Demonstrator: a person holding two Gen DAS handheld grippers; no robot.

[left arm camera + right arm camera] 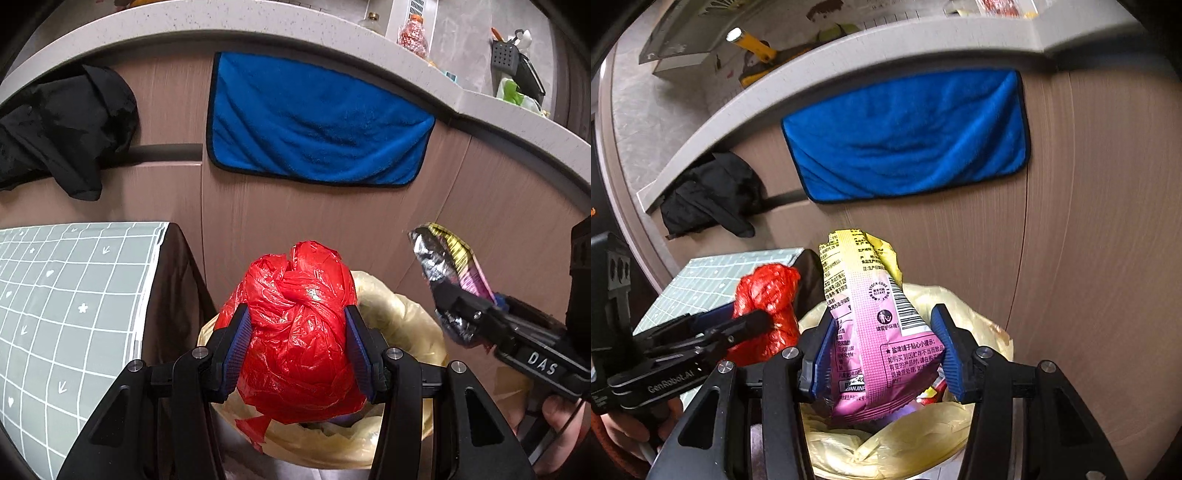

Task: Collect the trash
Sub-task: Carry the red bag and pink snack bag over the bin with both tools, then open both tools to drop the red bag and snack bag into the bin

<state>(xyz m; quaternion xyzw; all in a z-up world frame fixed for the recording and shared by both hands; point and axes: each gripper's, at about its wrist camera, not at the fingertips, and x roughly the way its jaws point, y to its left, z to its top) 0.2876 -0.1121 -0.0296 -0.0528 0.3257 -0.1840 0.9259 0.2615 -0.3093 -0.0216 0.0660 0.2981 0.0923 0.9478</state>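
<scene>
A: The red plastic bag (301,328), knotted and crumpled, is seen gripped between the blue pads of the left claw (297,349), directly above the trash bin (402,317) lined with a pale yellow bag.

B: And the right claw (882,354)?

A: A pink and yellow snack wrapper (871,332) is found between its pads. The left pad is pressed against the wrapper; at the right pad a narrow gap seems to be left, so a firm clench cannot be confirmed. The wrapper is held upright over the same bin, its lower end near the liner's opening.

B: How are the two claws placed to each other?

A: They are set side by side, the red bag to the left and the wrapper to the right, apart from each other. A hand (554,417) is seen at the right claw's handle.

B: What is behind the bin?

A: A brown cabinet front (480,206), on which a blue towel (317,122) with black edging is hung. A black cloth (62,129) is draped farther left. A checked green mat (66,295) is laid on a bench left of the bin.
</scene>
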